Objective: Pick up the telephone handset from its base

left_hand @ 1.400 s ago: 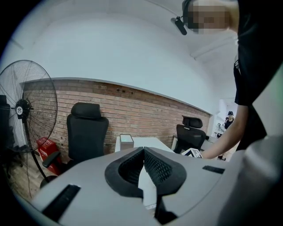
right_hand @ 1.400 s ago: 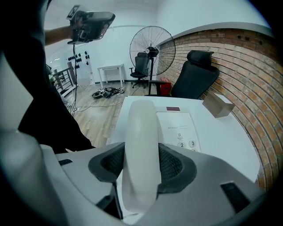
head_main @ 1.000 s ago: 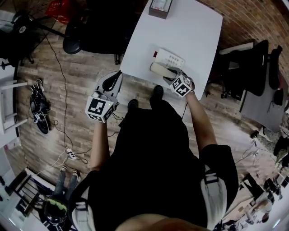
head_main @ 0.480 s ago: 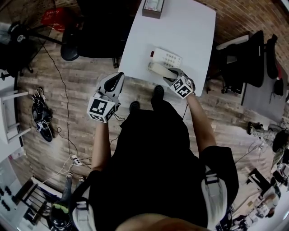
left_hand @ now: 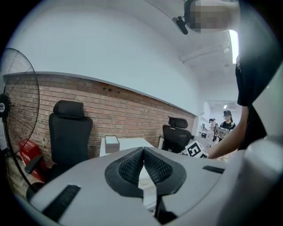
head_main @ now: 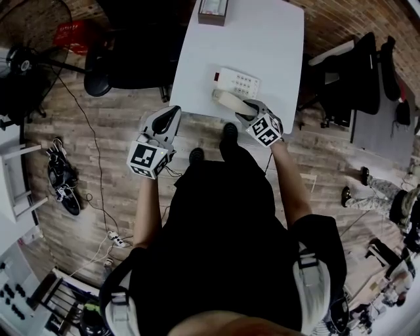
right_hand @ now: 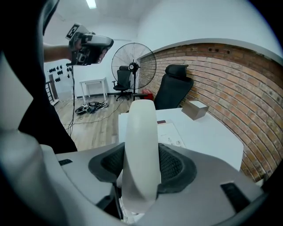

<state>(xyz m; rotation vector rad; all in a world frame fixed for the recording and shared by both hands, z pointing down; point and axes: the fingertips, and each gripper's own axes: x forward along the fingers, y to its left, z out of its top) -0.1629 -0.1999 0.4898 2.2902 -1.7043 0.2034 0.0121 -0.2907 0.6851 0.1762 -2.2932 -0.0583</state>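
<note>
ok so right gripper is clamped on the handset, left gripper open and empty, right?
One point is wrong: the left gripper is shut, not open; the left gripper view shows its jaws together with nothing between. The right gripper is indeed clamped on the handset.

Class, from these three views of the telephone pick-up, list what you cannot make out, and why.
Handset near end: right gripper view, hidden under the right gripper body.
Whether the handset is clear of the base: head view, too small; the gripper covers one end.
Key labels on the base: head view, too small.
Box on the table far end: head view, cut off by the top edge.
</note>
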